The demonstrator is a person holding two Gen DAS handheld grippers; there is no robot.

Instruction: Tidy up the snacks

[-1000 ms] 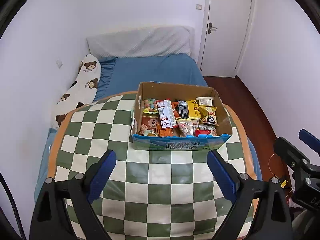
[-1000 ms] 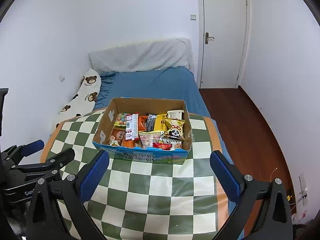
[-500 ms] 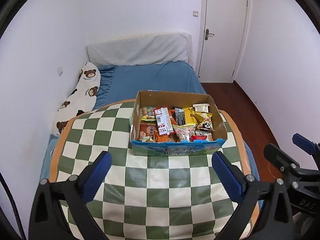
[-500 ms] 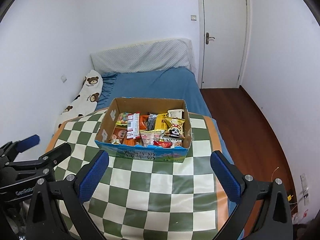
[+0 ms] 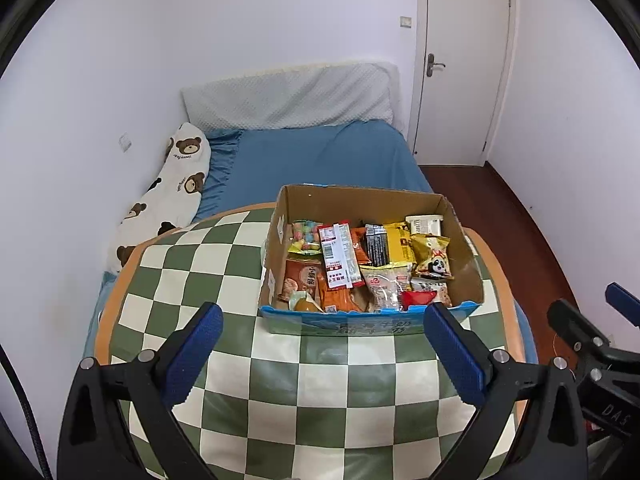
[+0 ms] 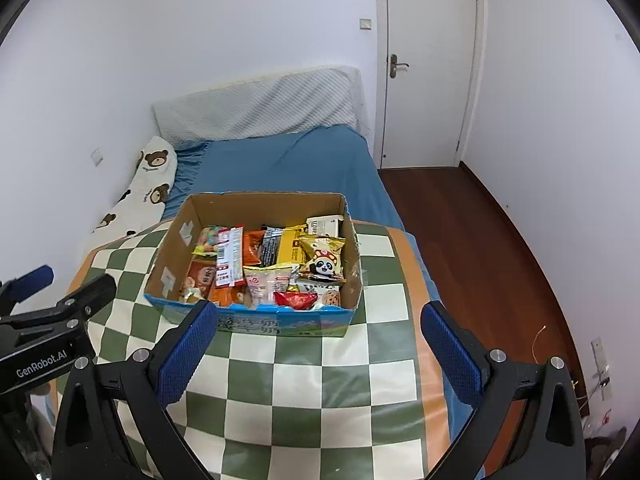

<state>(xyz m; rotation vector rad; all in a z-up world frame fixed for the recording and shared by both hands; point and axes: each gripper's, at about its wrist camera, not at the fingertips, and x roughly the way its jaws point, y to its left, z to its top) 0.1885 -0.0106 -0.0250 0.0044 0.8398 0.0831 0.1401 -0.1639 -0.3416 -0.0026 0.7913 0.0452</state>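
Observation:
An open cardboard box (image 5: 362, 200) with a blue front stands on a green-and-cream checked table (image 5: 280, 392). It holds several snack packets, among them a red-and-white strip pack (image 5: 339, 254), a yellow panda bag (image 5: 434, 258) and a candy bag (image 5: 305, 237). The box also shows in the right wrist view (image 6: 260, 204), with the panda bag (image 6: 325, 260). My left gripper (image 5: 322, 344) is open and empty, above the table just in front of the box. My right gripper (image 6: 320, 346) is open and empty, also in front of the box.
A bed with a blue sheet (image 5: 320, 156) and a bear-print pillow (image 5: 168, 196) lies behind the table. A white door (image 5: 460, 60) and wooden floor (image 6: 472, 240) are at the right. White walls close in on the left.
Both grippers have drawn back and risen a little, so the box sits farther from the fingertips. Both stayed open. Nothing in the box has moved.

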